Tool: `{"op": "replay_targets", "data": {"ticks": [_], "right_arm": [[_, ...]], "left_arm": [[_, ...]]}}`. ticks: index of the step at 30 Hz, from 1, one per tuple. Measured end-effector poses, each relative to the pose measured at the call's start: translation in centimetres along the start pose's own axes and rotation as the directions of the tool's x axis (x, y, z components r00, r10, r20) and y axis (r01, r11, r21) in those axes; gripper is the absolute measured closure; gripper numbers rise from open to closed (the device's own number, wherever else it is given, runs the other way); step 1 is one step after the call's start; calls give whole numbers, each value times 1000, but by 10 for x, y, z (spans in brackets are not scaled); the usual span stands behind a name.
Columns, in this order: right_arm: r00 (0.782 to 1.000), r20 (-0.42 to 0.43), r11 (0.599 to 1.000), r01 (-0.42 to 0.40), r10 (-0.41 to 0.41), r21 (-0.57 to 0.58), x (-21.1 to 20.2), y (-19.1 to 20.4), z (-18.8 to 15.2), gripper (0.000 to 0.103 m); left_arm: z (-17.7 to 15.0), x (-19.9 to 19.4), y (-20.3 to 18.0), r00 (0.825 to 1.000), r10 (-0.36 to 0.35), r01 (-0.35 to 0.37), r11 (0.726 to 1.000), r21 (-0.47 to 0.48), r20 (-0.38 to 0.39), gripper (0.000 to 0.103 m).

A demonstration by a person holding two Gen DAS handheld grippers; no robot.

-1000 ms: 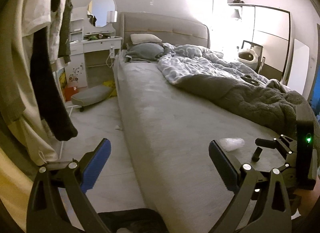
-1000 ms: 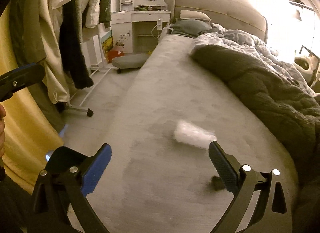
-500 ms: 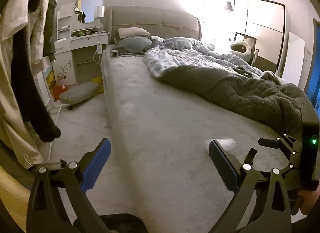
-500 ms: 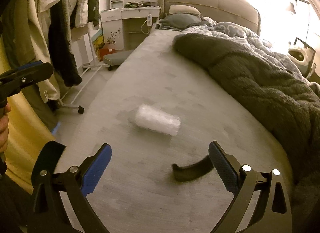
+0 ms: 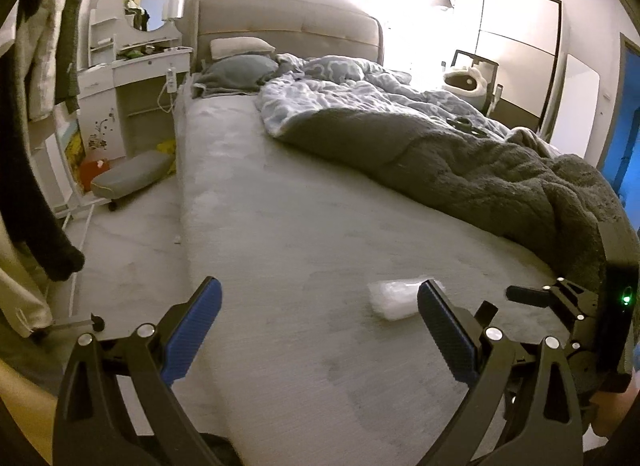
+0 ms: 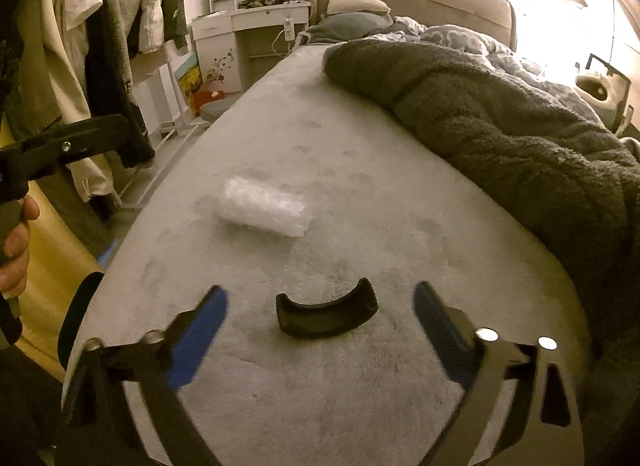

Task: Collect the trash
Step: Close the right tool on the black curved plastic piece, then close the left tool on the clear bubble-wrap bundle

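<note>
Pointing your right gripper [image 6: 320, 306] steeply down at the bed sheet [image 6: 360, 193], you have a curved black plastic piece [image 6: 326, 316] lying between the blue-padded fingers [image 6: 434, 320], touching neither. The jaws are closing, the left finger blurred, with sheet still showing on either side of the piece. Beyond the fingertips, slightly left of centre, a roll of bubble wrap [image 6: 262, 211] lies on the sheet, well apart from the black piece. A dark fleece blanket [image 6: 500, 133] is heaped off to the right of the right finger.

Your left gripper [image 5: 318, 300] tilts down over the bed edge, fingers spread wide and empty. The same bubble wrap [image 5: 394, 298] sits just behind its right fingertip, partly hidden by the pad. Your right gripper's body, green light on, shows past that finger at the frame edge.

In the right wrist view, your left hand [image 6: 14, 242] grips its handle at far left, fingers curled. Hanging clothes [image 6: 112, 65] are beyond it.
</note>
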State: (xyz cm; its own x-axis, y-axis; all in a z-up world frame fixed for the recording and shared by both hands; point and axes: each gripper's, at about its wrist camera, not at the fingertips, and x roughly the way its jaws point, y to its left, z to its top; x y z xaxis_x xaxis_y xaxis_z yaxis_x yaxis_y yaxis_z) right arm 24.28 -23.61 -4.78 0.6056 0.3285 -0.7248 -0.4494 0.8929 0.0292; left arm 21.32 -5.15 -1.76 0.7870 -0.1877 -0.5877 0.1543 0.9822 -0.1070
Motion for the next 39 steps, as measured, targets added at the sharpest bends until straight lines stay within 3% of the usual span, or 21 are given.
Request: {"op": "replay_targets", "data": {"ticks": [7, 9, 12, 23, 28, 39], "right_arm": [[999, -29, 999, -31, 31, 10, 12, -8, 1, 37], [999, -37, 999, -37, 38, 13, 13, -10, 1, 47], [999, -30, 999, -45, 46, 19, 9, -13, 1, 53], [1000, 6, 996, -21, 20, 84, -16, -41, -10, 53], [1000, 15, 993, -25, 23, 111, -24, -53, -14, 53], [999, 22, 990, -41, 39, 132, -33, -64, -22, 53]], "left_arm": [[0, 14, -12, 999, -52, 52, 999, -4, -14, 3], [0, 19, -17, 998, -65, 65, 998, 2, -21, 3], [-1, 27, -25, 996, -83, 83, 996, 7, -36, 3], [-8, 63, -56, 991, -79, 82, 996, 29, -106, 3], [-9, 77, -71, 994, 13, -3, 996, 90, -112, 3], [-11, 103, -83, 987, 64, -49, 993, 104, -145, 5]]}}
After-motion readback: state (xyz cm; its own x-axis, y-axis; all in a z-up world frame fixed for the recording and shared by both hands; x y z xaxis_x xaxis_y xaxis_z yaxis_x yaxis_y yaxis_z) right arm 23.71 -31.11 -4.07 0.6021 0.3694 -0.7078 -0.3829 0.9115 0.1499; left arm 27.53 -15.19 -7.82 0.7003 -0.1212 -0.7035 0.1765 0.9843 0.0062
